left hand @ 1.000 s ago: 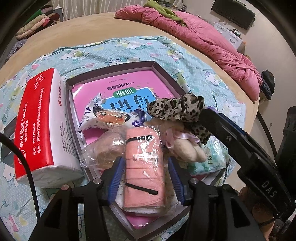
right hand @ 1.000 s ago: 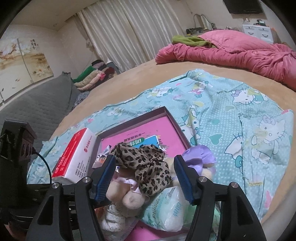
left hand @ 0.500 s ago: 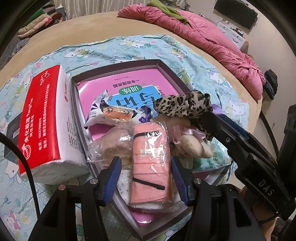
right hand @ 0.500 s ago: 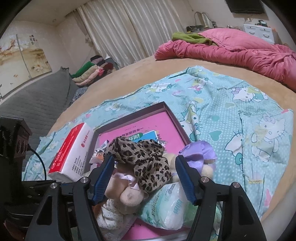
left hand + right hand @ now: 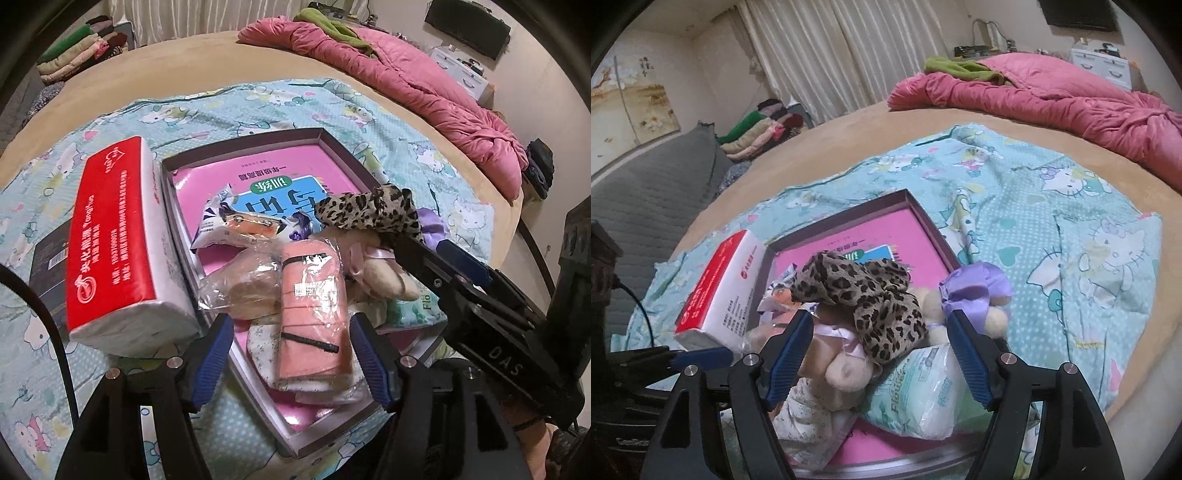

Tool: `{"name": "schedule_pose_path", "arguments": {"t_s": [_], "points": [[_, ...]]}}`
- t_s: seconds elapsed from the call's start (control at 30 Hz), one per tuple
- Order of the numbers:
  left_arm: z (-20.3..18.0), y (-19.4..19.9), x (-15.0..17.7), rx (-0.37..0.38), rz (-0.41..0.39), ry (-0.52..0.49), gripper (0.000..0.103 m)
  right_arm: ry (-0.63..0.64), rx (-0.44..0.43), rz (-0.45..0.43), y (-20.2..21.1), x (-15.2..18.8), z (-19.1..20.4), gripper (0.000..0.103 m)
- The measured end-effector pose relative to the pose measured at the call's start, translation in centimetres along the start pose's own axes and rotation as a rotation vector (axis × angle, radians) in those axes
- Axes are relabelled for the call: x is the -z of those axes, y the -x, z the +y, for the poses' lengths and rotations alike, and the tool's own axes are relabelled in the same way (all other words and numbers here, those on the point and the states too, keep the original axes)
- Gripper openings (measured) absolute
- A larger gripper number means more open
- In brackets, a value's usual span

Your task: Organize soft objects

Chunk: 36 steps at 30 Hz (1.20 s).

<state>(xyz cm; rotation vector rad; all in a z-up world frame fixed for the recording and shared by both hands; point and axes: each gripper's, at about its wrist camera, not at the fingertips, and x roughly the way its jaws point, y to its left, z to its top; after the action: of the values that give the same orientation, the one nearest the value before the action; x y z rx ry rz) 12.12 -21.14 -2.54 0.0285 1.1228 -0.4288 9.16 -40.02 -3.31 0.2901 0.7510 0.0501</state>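
A purple-rimmed box (image 5: pixel 334 144) with a pink floor lies on the bed and holds a heap of soft things. My left gripper (image 5: pixel 291 360) hovers over its near end, its jaws opening. A pink cloth pack in clear plastic (image 5: pixel 312 302) lies between them, touching neither pad. My right gripper (image 5: pixel 879 356) is also opening around a leopard-print cloth (image 5: pixel 864 295), which rests on a cream plush toy (image 5: pixel 846 371). Neither pad presses on the cloth. One of the right gripper's fingers (image 5: pixel 417 254) reaches in beside the leopard cloth (image 5: pixel 369 214).
A red-and-white tissue pack (image 5: pixel 114 236) leans on the box's left rim. A mint-green tissue pack (image 5: pixel 923 391) and a purple bow (image 5: pixel 975 284) sit at the box's right side. A pink quilt (image 5: pixel 1052 96) lies far back on the bed. Cartoon-print sheet (image 5: pixel 1071 258) spreads to the right.
Both grippers' jaws have spread wider. The left pads have drawn away from the pink pack's sides, and the right pads from the leopard cloth. The heap has stayed in place.
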Motion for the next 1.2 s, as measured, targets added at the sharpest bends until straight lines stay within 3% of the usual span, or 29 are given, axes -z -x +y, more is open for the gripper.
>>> {"name": "schedule_pose_path", "arguments": {"t_s": [0.4,0.67,0.93,1.2], "points": [[1.2,2.3,0.9,-0.039,-0.054,0.009,0.070,0.040,0.057,-0.019,1.7,0.0,2.4,0.078],[2.4,4.3,1.4,-0.042,-0.081,0.037,0.083,0.050,0.047,-0.057,4.9,-0.9,4.7,0.080],[3.1,7.4,2.4,-0.073,-0.124,0.056,0.084,0.061,0.052,-0.147,10.1,-1.2,6.9,0.081],[3.4,9.9,4.4,-0.111,-0.135,0.059,0.084,0.009,0.088,-0.168,13.4,0.2,7.7,0.081]]}}
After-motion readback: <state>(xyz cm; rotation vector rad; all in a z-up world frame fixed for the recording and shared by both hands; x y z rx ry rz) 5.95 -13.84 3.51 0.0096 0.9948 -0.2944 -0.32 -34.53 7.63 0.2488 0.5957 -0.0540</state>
